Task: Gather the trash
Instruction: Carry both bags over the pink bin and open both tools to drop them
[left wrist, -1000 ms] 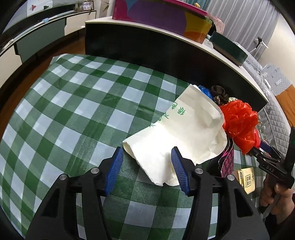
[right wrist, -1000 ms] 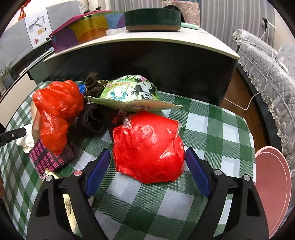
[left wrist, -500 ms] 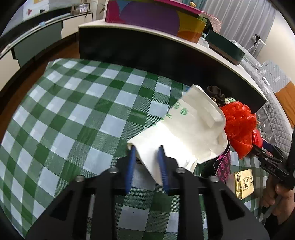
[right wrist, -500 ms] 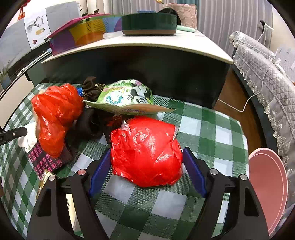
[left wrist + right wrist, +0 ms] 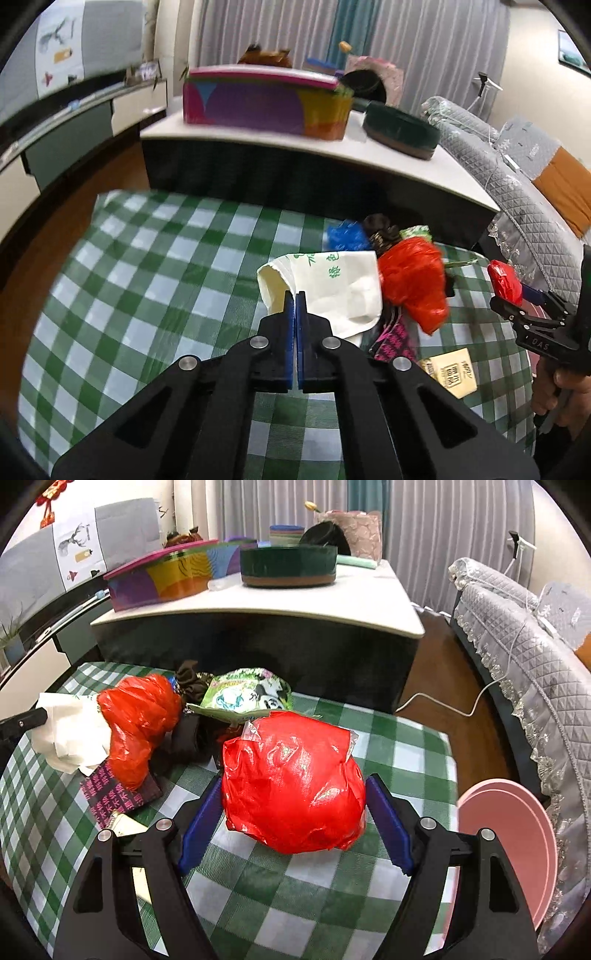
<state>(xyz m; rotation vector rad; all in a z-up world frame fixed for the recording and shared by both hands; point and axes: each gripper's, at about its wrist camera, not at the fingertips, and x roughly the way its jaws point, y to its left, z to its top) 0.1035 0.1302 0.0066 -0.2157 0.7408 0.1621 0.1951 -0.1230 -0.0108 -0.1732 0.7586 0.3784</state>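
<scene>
My left gripper (image 5: 295, 295) is shut on the near edge of a white paper bag with green print (image 5: 332, 284) and holds it lifted off the green checked tablecloth (image 5: 147, 280). My right gripper (image 5: 293, 797) has its blue pads on both sides of a puffy red plastic bag (image 5: 291, 779), which appears raised off the cloth. The right gripper also shows in the left wrist view (image 5: 517, 299), holding the red bag (image 5: 504, 280). A trash pile lies between them: a second red plastic bag (image 5: 136, 720), a green snack packet (image 5: 243, 692), dark items and a blue wrapper (image 5: 347, 234).
A purple patterned packet (image 5: 114, 797) and a yellow sachet (image 5: 450, 373) lie on the cloth. A white-topped dark cabinet (image 5: 258, 605) with a colourful box (image 5: 266, 103) and a green round tin (image 5: 288, 565) stands behind. A pink bin (image 5: 513, 845) and a grey sofa (image 5: 535, 657) are at the right.
My left gripper closed on the white bag's edge and lifted it up and back. My right gripper narrowed around the red bag and raised it slightly.
</scene>
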